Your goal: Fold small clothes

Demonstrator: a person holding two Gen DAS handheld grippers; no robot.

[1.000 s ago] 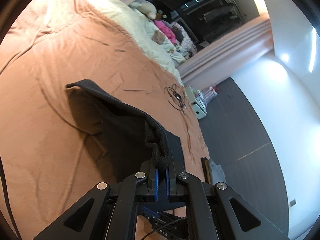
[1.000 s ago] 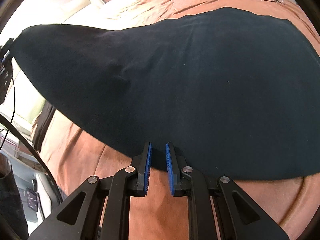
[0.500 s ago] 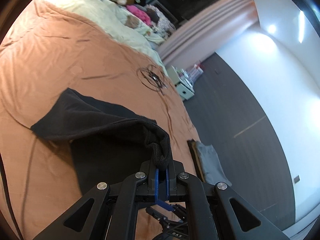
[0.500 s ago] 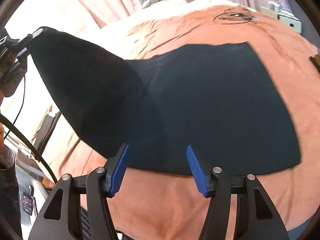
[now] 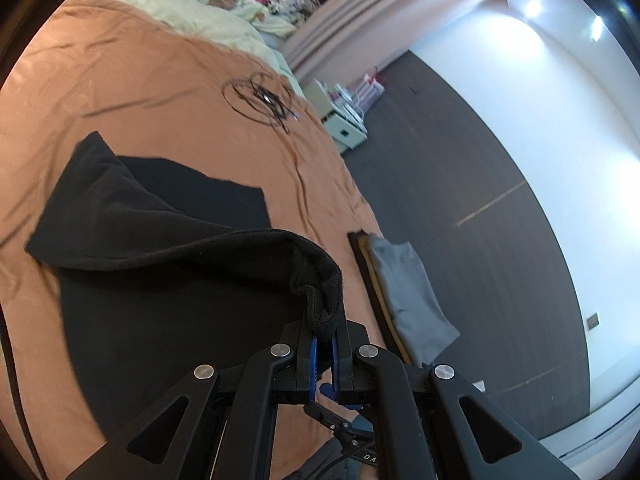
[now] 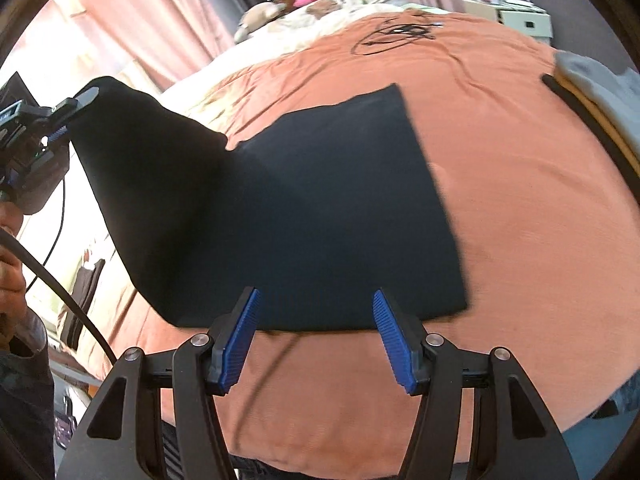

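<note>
**Open bedspread right of the cloth, clutter at the edges**

In the right wrist view the orange bedspread (image 6: pixel 500 184) lies bare at centre right and along the bottom, below the black cloth (image 6: pixel 320 200). A coiled black cable (image 6: pixel 396 34) lies at upper centre. A folded grey garment (image 6: pixel 600 80) sits at the upper right edge. At left, the lifted cloth corner and the left gripper (image 6: pixel 76 106) block the way

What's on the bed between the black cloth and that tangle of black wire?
Only bare orange bedspread between black cloth and wire tangle, in the right wrist view.
</note>
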